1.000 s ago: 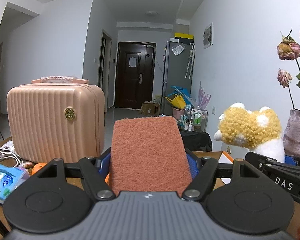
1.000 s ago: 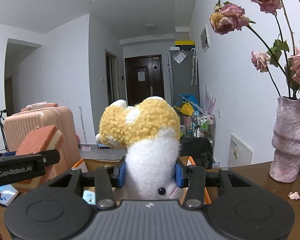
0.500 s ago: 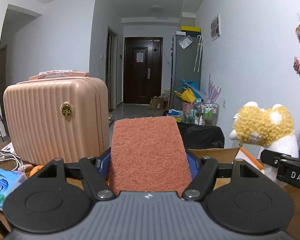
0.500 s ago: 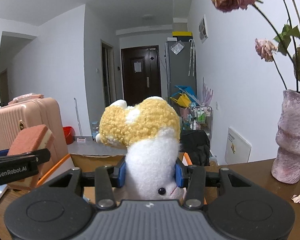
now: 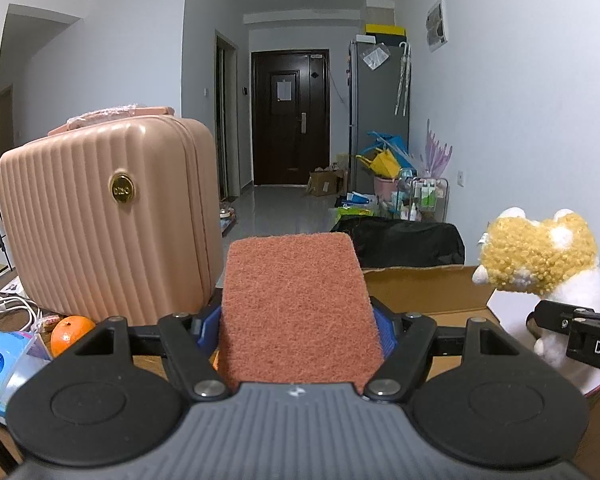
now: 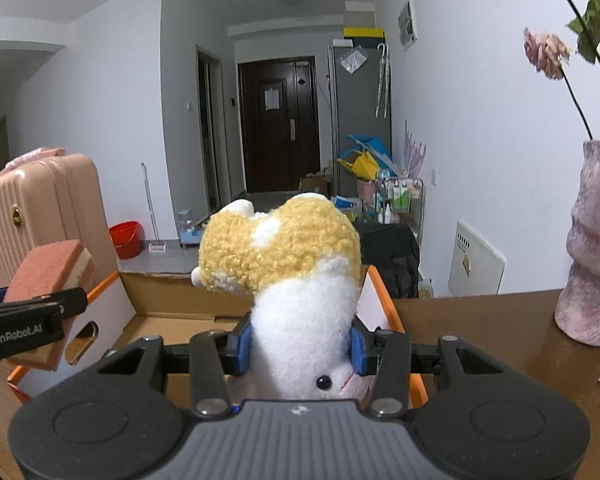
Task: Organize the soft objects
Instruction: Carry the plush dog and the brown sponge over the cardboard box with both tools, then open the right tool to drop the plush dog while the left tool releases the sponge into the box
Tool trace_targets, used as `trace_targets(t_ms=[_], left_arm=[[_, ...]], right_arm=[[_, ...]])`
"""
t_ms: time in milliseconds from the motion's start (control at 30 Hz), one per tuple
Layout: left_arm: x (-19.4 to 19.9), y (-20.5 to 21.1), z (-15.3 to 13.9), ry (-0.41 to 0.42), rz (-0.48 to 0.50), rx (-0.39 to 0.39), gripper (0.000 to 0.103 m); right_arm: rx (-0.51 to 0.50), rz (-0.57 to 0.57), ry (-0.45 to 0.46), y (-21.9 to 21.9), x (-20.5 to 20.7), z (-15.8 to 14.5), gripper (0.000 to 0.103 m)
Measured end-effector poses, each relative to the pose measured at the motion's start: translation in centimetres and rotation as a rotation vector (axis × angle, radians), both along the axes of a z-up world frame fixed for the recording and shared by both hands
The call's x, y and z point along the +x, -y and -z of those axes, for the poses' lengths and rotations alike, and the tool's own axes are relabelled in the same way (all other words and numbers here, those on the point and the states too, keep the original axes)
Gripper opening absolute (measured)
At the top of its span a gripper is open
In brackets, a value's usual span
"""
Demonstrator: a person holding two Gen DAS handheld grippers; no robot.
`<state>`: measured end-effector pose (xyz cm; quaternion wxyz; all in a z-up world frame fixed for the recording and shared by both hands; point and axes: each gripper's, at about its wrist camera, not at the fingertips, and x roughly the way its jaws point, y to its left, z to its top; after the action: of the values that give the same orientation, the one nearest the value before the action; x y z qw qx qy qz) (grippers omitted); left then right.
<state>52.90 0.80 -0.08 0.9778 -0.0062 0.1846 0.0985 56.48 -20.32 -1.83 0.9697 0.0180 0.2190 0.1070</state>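
My left gripper is shut on a reddish-brown scouring sponge with a cream underside, also seen in the right wrist view. My right gripper is shut on a white and yellow plush toy, which also shows at the right of the left wrist view. Both are held above an open cardboard box with an orange and white rim, the sponge over its left side, the plush over its near right part. The box's back wall shows in the left wrist view.
A pink ribbed suitcase stands on the table at left, with an orange, a blue tissue pack and white cables in front of it. A mauve vase with dried roses stands on the brown table at right.
Both grippers have moved forward and down toward the box, which now shows larger below them. The vase and roses have shifted right. Both grips are unchanged.
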Motion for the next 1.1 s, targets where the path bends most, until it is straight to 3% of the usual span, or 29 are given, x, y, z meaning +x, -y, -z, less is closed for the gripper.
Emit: trace_targets(t_ms=[267,433,467,533,600,733,1100], left_arm=[[0.3,0.3,0.7,-0.014,0.015,0.02,0.072],[0.6,-0.2,0.6,-0.035,0.031,-0.007,0.075],[0.6,-0.4,0.6,-0.04,0.032,-0.018,0.08],[0.7,-0.8,0.6,-0.037,0.023,-0.024,0.088],[0.7,-1.0,0.6,-0.04,0.011,-0.022,0.1],[0.7,-1.1,0.6,-0.032,-0.013,-0.021,0.103],[0.3,-1.2,0.2,-0.029,-0.035,-0.037,0.103]], right_arm=[[-0.022,-0.002,-0.028,-0.7,0.6,0.9,0.045],[-0.018,-0.003,-0.044,-0.6,0.7,1.0,0.05],[-0.02,0.004,-0.045,-0.5,0.7,0.9,0.053],[-0.029,0.015,-0.051,-0.4,0.9,0.9,0.07],[-0.029,0.024,-0.046,-0.3,0.9,0.8,0.081],[-0.023,0.043,-0.04,-0.1,0.9,0.6,0.103],[-0.011,0.042,-0.044,0.3,1.2,0.3,0.103]])
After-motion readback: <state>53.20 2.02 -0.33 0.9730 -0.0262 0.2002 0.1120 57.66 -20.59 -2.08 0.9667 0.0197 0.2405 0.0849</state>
